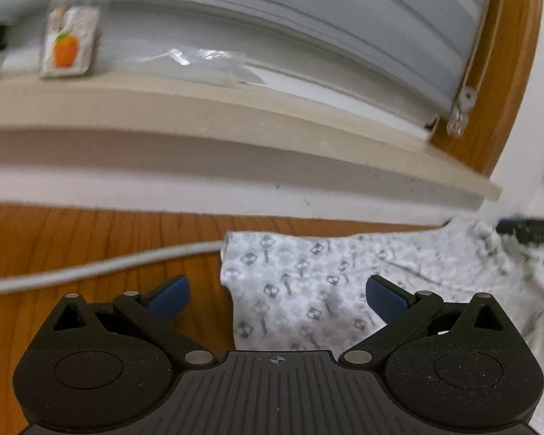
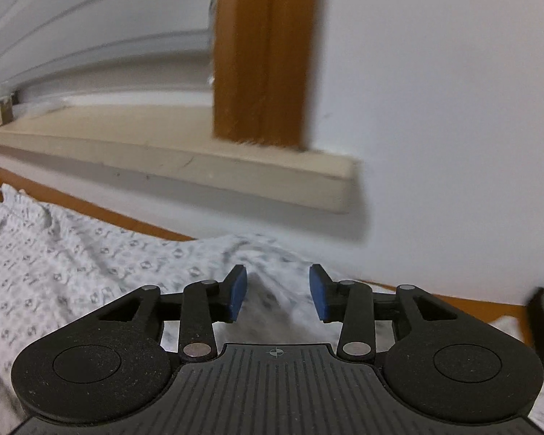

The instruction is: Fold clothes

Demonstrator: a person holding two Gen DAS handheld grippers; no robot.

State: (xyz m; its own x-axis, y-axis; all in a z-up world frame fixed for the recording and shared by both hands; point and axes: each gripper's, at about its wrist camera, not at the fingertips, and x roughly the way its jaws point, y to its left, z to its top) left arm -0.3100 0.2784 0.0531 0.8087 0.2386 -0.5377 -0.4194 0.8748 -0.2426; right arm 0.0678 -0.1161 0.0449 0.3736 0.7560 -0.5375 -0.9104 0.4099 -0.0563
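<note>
Wooden tabletop [image 1: 101, 232] runs under a cream windowsill [image 1: 235, 123], with one white cable [image 1: 101, 266] crossing at nine o'clock. One patterned white garment [image 1: 308, 282] lies rumpled on it, spreading from centre toward three o'clock. Left gripper [image 1: 277, 295] hangs with jaws spread wide and empty, its right pad over the cloth, its left over bare wood. Right gripper [image 2: 277, 295] has jaws parted moderately, a raised ridge of the garment [image 2: 90, 253] between them, ungripped.

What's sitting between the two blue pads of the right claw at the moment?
A raised ridge of the patterned white garment lies between the right claw pads, which stand apart; they have not closed on it. This shows in the right wrist view.
</note>
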